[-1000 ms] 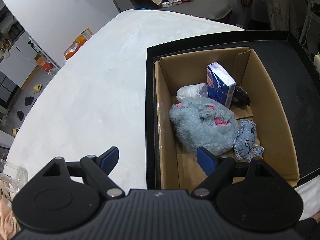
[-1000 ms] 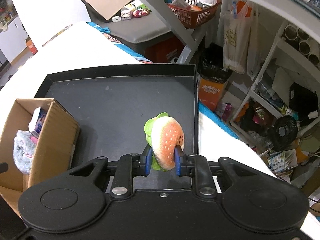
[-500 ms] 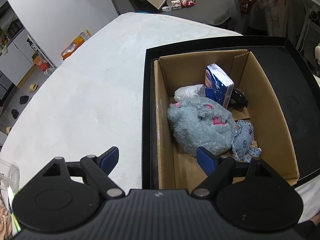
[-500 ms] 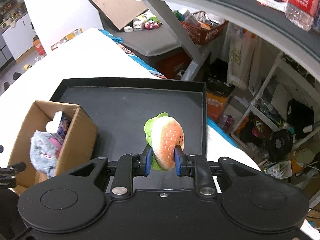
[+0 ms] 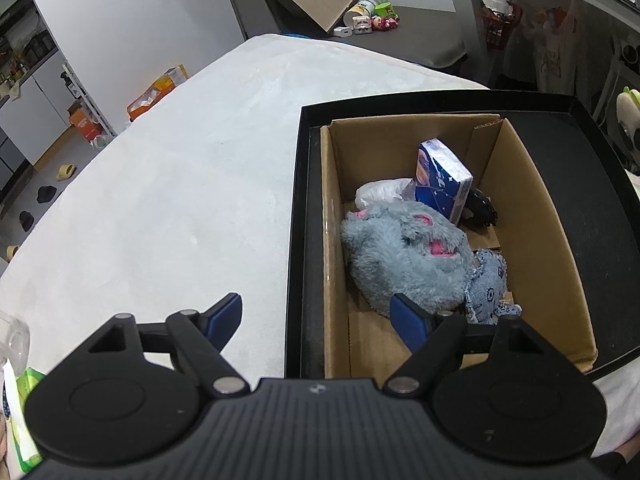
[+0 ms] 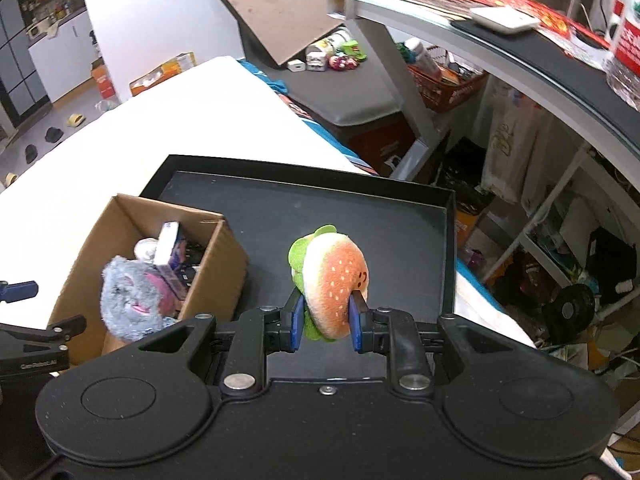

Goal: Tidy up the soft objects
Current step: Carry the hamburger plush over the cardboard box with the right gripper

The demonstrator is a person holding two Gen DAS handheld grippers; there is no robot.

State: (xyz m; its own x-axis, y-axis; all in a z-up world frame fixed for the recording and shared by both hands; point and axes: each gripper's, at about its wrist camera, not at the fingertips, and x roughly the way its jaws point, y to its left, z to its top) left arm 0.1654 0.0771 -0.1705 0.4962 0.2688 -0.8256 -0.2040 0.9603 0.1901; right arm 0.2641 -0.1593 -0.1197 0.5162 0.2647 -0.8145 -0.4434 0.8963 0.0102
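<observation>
My right gripper (image 6: 326, 316) is shut on a plush burger (image 6: 336, 280) with an orange bun and green lettuce, held in the air above the black tray (image 6: 320, 208). An open cardboard box (image 5: 532, 208) stands in the tray's left part. In it lie a fluffy grey plush (image 5: 404, 256), a small denim toy (image 5: 488, 280), a blue tissue pack (image 5: 444, 184) and a white bag (image 5: 380, 192). My left gripper (image 5: 316, 314) hovers over the box's near left corner, its jaws wide and closing slightly, with nothing gripped. The burger shows at the right edge (image 5: 628, 108).
The tray lies on a white padded table (image 5: 180, 184). To the right of the box the tray floor (image 6: 380, 248) is bare. Beyond the table's right side are a grey desk frame (image 6: 400, 64), shelves and floor clutter. A green packet (image 5: 24, 408) sits at my lower left.
My right gripper has risen and drifted with the burger in it, so the box now shows more fully on its left. The left gripper has hardly moved.
</observation>
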